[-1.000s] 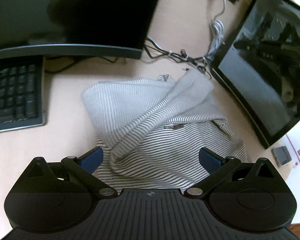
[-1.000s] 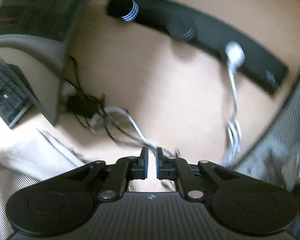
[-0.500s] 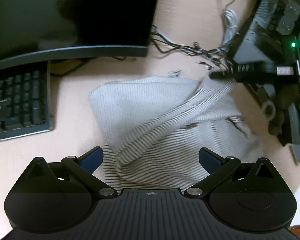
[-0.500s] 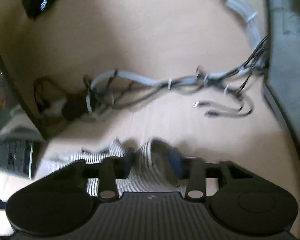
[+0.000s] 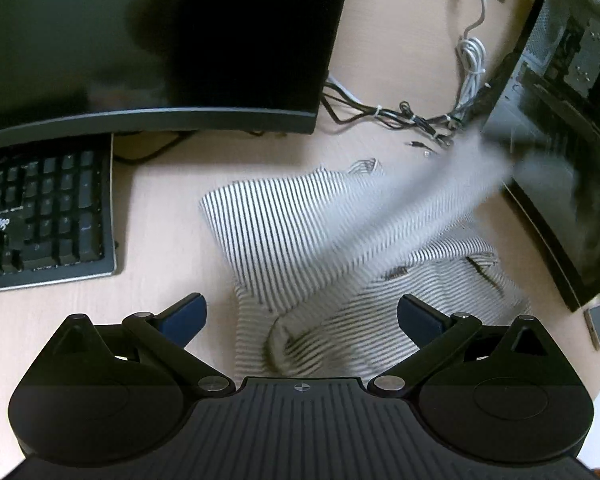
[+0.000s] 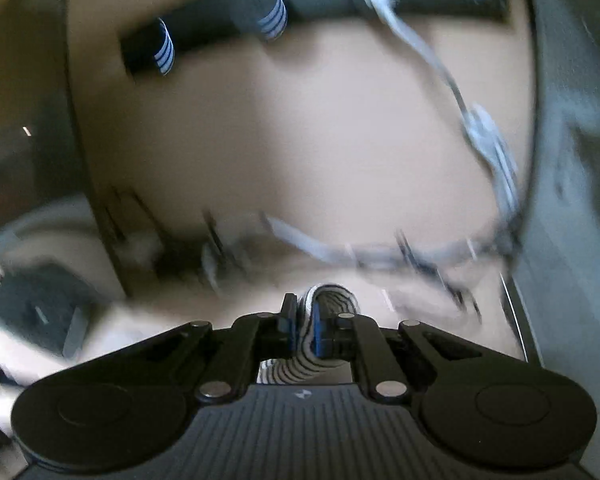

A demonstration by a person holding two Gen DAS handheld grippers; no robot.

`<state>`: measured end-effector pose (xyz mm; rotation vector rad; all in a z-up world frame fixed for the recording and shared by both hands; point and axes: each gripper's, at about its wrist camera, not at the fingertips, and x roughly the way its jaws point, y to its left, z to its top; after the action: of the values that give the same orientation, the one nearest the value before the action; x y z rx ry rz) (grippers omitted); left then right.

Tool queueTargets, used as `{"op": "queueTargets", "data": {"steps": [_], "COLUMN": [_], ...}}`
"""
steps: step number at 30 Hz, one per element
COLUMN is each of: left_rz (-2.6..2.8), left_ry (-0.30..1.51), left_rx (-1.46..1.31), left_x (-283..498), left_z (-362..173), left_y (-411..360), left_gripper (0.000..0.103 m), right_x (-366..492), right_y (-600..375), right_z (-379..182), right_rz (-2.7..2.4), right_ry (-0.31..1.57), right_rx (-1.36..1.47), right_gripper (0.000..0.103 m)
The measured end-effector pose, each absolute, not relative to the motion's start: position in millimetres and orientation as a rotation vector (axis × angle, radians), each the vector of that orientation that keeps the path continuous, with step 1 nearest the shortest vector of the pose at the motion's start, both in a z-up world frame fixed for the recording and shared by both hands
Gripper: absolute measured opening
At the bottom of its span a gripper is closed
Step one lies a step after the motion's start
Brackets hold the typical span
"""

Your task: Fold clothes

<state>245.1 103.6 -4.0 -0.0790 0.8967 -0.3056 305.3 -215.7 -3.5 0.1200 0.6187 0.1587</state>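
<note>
Left to right across the desk (image 5: 168,216): keyboard (image 5: 44,216) at far left, monitor (image 5: 152,40) behind it, then the striped garment (image 5: 284,232) in the middle, a cable bundle (image 5: 404,116) beyond it, and a dark glass-sided case (image 5: 560,120) at the right edge.

Left gripper (image 5: 302,314) — jaws spread wide, nothing between the pads. It hovers over the near edge of the garment, which lies directly ahead of it and just below.

Striped garment — the main body lies crumpled on the desk. One portion runs as a taut, blurred band from the middle of the pile up toward the far right, so the long axis of the lifted part is diagonal, near-left to far-right.

Right gripper (image 6: 304,332) — jaws almost closed, pinching a fold of the striped cloth; fabric bulges out past the pads. Right wrist view is heavily blurred.

Judgement: the right hand has the corner, so it is the working hand; the fold likely needs that corner carried back leftward over the body. The left gripper is nearer the near hem and free to pin it.
</note>
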Motion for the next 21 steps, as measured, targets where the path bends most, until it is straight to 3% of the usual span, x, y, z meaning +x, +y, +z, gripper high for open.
{"op": "queueTargets", "data": {"steps": [5,12,18,21], "left_rz": [-0.360,-0.473,-0.382,-0.391], "left_ry": [0.864,0.848,0.968,0.965], "left_rx": [-0.103,-0.166,-0.192,-0.191], "left_x": [250.1,272.7,298.6,294.4], "left_z": [0.1,-10.5,-44.5,-40.3], "left_y": [98.8,76.1,70.1,73.8], "left_gripper": [0.103,0.103,0.103,0.103], "right_x": [275.2,266.8,294.3,303.7], "right_y": [-233.5,-228.2,-205.0,-199.0], "right_z": [-66.8,-21.8,-55.8,-55.9], "right_rz": [0.033,0.067,0.163,0.169], "right_ry": [0.766,0.619,0.781,0.803], "right_rx": [0.160,0.184,0.154,0.098], "right_gripper": [0.016,0.038,0.049,0.050]}}
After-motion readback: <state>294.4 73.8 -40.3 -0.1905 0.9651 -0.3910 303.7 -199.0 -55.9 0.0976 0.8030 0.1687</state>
